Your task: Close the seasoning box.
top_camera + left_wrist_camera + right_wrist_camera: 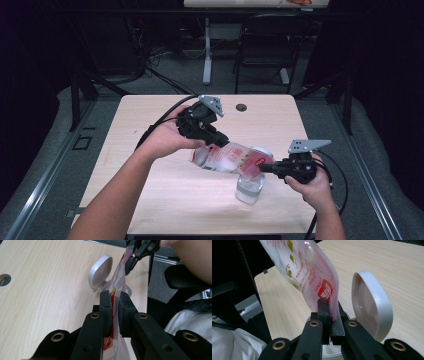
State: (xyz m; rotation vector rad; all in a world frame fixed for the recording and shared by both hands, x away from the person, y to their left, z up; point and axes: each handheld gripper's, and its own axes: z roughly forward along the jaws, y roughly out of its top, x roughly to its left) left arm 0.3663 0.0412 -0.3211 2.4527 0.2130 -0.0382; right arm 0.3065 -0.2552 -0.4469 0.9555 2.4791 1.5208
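Left tool [220,140] clamped on one end of clear plastic pouch [227,157] with red print, jaws pinching film tight. Right tool [265,168] clamped on opposite end, jaws nearly closed on film. Pouch stretched between both tools, tilted down toward right tool. Clear jar [249,187] on worktop [150,115] just below right tool; its white hinged lid [372,305] stands open beside right tool's jaws.

At lower centre the right gripper [329,315] pinches a clear printed pouch [307,272] rising to the upper left; a white hinged lid [372,307] stands right, above the table [392,265].
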